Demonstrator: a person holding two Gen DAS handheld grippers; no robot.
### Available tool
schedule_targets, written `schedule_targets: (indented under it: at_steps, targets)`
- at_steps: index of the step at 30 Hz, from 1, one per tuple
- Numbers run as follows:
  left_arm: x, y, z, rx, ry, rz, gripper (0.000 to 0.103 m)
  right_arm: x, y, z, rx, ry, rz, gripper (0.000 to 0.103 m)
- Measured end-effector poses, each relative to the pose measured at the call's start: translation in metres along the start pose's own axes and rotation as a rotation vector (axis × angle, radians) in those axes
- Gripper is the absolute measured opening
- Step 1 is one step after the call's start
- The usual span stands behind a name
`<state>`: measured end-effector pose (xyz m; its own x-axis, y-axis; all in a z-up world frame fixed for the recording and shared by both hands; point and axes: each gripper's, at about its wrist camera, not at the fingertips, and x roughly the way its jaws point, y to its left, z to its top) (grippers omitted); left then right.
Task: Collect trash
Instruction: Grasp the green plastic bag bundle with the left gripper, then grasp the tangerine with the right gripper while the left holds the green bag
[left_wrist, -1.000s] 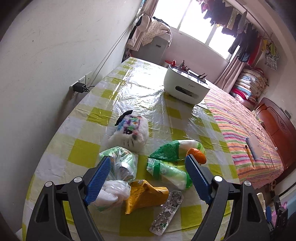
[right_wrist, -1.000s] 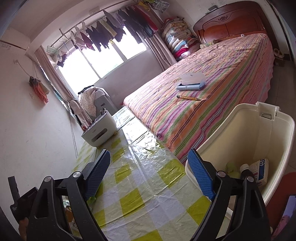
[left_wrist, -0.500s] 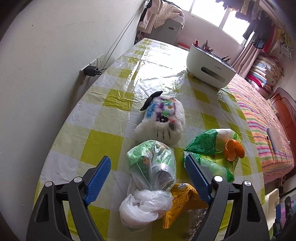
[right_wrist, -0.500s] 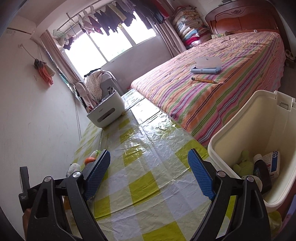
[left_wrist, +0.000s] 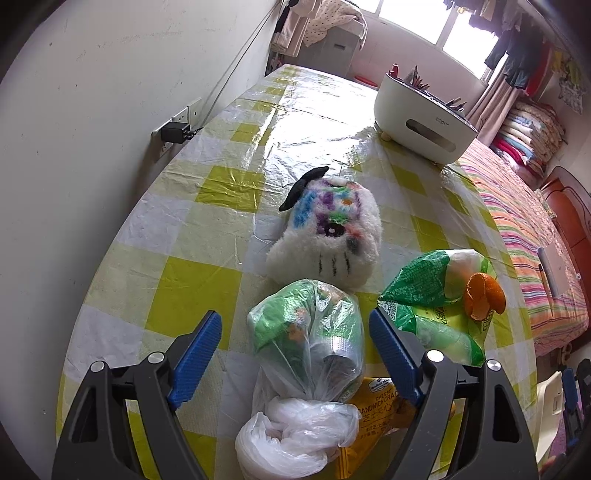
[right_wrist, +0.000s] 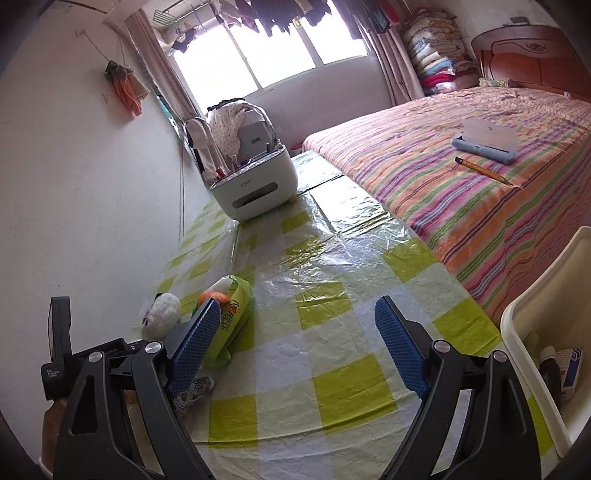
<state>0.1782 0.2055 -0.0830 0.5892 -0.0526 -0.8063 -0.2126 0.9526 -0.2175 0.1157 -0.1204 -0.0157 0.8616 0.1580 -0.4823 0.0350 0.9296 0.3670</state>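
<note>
While much of the trash lies uncollected on the checked tablecloth (left_wrist: 192, 295), some has already gone into the cream bin (right_wrist: 532, 325) at the table's right edge, where a dark bottle (right_wrist: 550, 373) and a small printed carton (right_wrist: 570, 369) show just inside the rim; what else lies deeper in it cannot be made out from this angle. The left gripper (left_wrist: 295, 343) points down over the pile with its fingers apart and closing, a clear bag of scraps (left_wrist: 306, 336) lying between them, the pads not yet pressing on it. Just below that bag sits a crumpled white bag (left_wrist: 295, 443), and touching it on the right a yellow cracker wrapper (left_wrist: 380, 402), partly hidden behind the gripper's right finger. A green bag (left_wrist: 428, 291) with an orange peel (left_wrist: 484, 295) resting on it lies to the right of the clear bag, apart from it. A foil blister pack (right_wrist: 194, 391) shows only in the right wrist view, partly behind the near finger. The plush toy (left_wrist: 328, 236) beside the pile and the white desk organiser (left_wrist: 421, 122) farther up the table are probably not trash and are likely to stay. The right gripper (right_wrist: 295, 347) hovers over bare tablecloth between the pile and the bin, its fingers wide apart with nothing between them. By this reading the task is in an early-to-middle stage: a few items binned, at least five pieces left on the table, and the clear bag apparently the next one to be taken.
</note>
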Motion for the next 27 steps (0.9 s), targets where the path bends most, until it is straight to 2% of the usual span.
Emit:
schedule_targets:
  at_steps: [7,8,9,14,17,18,19,23,25,27]
  targets:
    - [0.003,-0.004,-0.002,0.021,0.01,-0.022,0.058,0.049,0.056,-0.002,-0.179,0.122,0.066,0.084]
    - [0.002,-0.005,-0.002,0.027,0.008,-0.028,0.052,0.057,0.062,-0.005,-0.197,0.153,0.079,0.084]
    - [0.001,-0.006,-0.002,0.029,0.006,-0.027,0.051,0.065,0.068,-0.007,-0.214,0.187,0.082,0.084]
    - [0.001,-0.008,-0.003,0.041,0.0,-0.02,0.049,0.088,0.088,-0.011,-0.289,0.225,0.076,0.084]
    - [-0.001,-0.006,-0.003,0.036,0.001,-0.026,0.048,0.1,0.091,-0.006,-0.291,0.237,0.086,0.082]
    - [-0.001,-0.005,-0.003,0.036,-0.001,-0.027,0.047,0.104,0.093,-0.004,-0.291,0.248,0.091,0.077]
    - [-0.002,-0.004,-0.003,0.038,-0.003,-0.023,0.047,0.109,0.094,-0.004,-0.293,0.262,0.093,0.066]
    - [-0.005,-0.003,-0.003,0.042,-0.014,-0.008,0.047,0.126,0.099,-0.004,-0.317,0.296,0.067,0.061]
    - [-0.007,-0.001,-0.003,0.033,-0.021,-0.014,0.047,0.133,0.099,-0.005,-0.327,0.318,0.059,0.05]
    - [-0.01,0.0,-0.002,0.033,-0.035,-0.01,0.047,0.139,0.095,-0.006,-0.316,0.329,0.054,0.044]
